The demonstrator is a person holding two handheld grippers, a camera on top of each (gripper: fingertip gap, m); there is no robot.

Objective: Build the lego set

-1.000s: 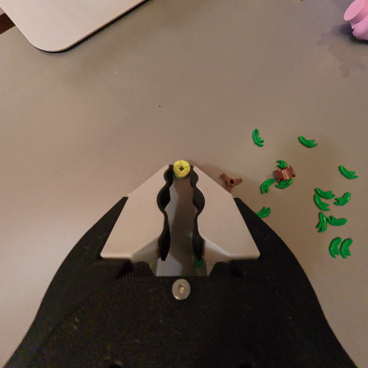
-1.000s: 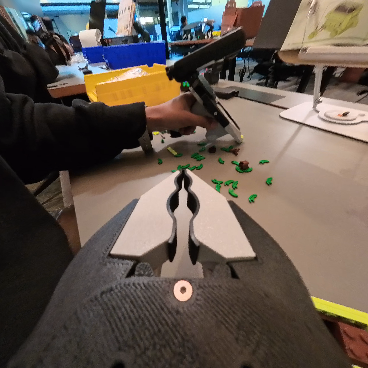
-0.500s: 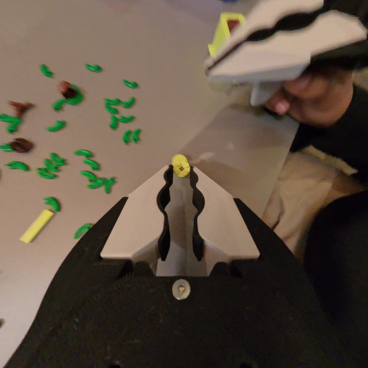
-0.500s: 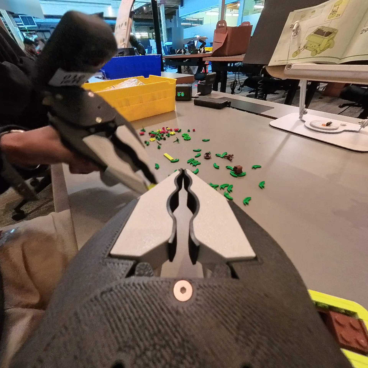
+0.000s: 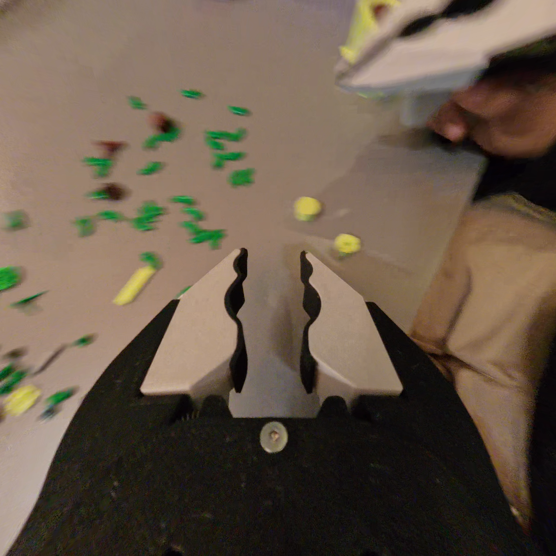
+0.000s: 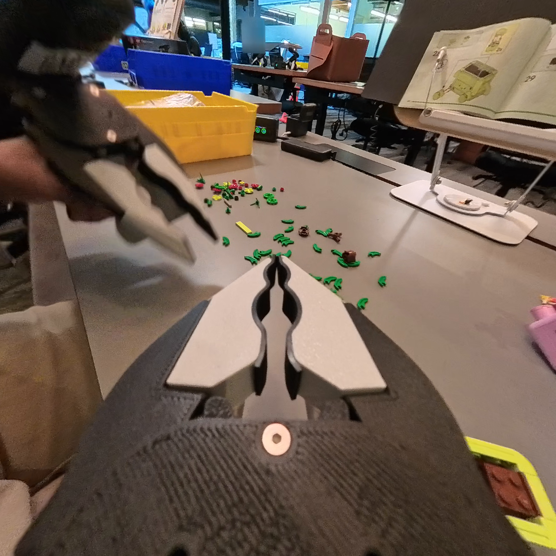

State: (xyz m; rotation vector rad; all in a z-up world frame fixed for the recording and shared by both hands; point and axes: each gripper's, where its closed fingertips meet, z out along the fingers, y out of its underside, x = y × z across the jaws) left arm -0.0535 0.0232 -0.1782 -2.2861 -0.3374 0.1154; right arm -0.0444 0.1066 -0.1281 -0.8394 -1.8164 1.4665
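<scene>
My left gripper (image 5: 273, 255) is open and empty, held above the grey table (image 5: 270, 90) near its front edge. Two small yellow round pieces (image 5: 307, 208) (image 5: 347, 243) lie on the table just ahead and to its right, blurred. Green leaf pieces (image 5: 150, 213) and a yellow bar (image 5: 134, 285) lie scattered to its left. My right gripper (image 6: 276, 258) is shut and empty, above the table; the leaf pieces (image 6: 282, 239) lie ahead of it. The left gripper (image 6: 202, 248) also shows in the right wrist view, at the left with its jaws apart. A lime-and-brown build (image 6: 511, 493) sits at bottom right.
A yellow bin (image 6: 195, 126) stands at the back left, a pile of small mixed pieces (image 6: 234, 189) in front of it. An open instruction booklet (image 6: 481, 75) rests on a white stand (image 6: 463, 210) at the back right. A pink object (image 6: 544, 334) sits at the right. A person's legs are beyond the table's front edge (image 5: 481, 301). The grippers' ends are close to 10 cm from one another. My left tips are roughly 9 cm from the yellow bar (image 5: 134, 285). The right camera catches it too, in the right wrist view (image 6: 242, 226). From my right tips it is roughly 15 cm to the lime-and-brown build (image 6: 511, 493); from my left, 25 cm.
My left gripper has opened and let go of the yellow round piece it held; yellow round pieces now lie on the table. The right gripper stayed shut.
</scene>
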